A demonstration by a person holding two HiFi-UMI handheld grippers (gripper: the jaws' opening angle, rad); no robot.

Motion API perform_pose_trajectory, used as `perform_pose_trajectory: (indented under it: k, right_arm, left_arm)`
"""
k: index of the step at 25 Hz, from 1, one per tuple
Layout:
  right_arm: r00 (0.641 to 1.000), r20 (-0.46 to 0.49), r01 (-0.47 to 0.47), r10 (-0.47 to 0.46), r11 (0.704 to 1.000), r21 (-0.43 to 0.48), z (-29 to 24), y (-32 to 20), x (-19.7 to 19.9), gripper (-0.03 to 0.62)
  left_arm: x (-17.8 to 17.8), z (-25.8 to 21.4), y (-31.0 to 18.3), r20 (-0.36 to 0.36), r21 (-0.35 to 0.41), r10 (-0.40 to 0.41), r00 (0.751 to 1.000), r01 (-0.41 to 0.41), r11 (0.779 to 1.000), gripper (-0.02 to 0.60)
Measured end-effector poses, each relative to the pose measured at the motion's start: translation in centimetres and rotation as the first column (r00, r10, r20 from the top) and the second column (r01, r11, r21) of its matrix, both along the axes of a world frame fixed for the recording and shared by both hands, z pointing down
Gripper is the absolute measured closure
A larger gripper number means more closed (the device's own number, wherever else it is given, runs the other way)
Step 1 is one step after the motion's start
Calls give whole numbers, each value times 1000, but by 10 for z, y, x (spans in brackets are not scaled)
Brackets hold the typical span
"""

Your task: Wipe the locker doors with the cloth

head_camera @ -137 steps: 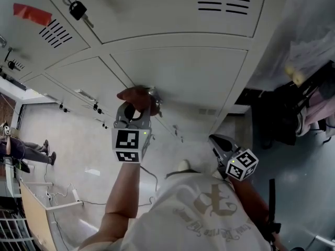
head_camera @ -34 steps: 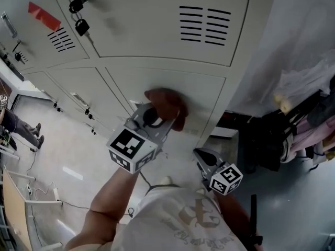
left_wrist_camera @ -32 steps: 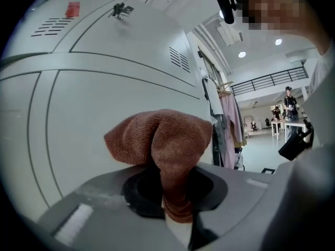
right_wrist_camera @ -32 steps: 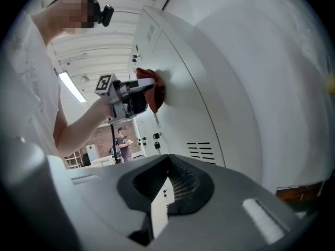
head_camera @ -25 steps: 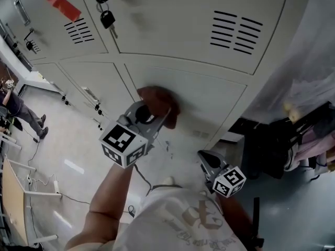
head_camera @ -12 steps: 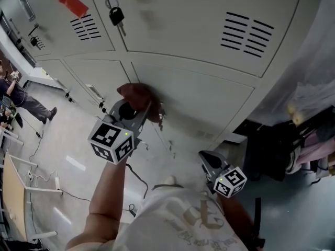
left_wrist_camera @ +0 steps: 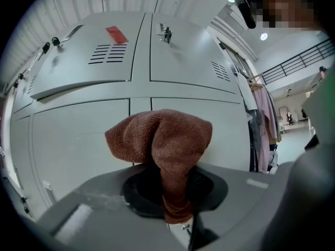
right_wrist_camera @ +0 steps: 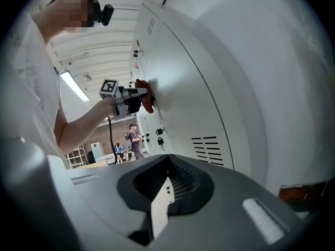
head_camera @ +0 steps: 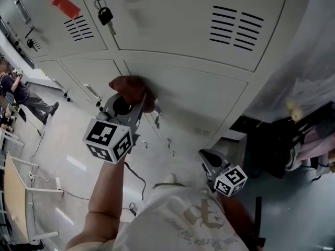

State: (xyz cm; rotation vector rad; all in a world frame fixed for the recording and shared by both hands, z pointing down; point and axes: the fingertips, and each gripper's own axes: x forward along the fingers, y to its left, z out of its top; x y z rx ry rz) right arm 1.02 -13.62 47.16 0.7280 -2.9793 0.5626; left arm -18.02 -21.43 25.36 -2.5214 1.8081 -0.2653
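Left claw (head_camera: 134, 99) clamping cloth (head_camera: 131, 86) against grey locker door (head_camera: 196, 95), pale floor (head_camera: 57, 140)

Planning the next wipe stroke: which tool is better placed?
Left. The left tool grips the cloth against the locker door; the right tool hangs low, shut and empty.
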Motion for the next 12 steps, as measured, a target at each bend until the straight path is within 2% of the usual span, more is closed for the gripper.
perform_pose_trajectory:
  k: [4,12]
  right_arm:
    - [1000,3,-3,3,1000,-5,1,1,7,586]
    - [1000,7,-7,7,1000,-4,3,3,18,586]
  left_arm:
    - [16,-3,0,1,9,16,1000,-16,1000,502]
    - [62,-5,2,-4,25,100,995,-99,995,502]
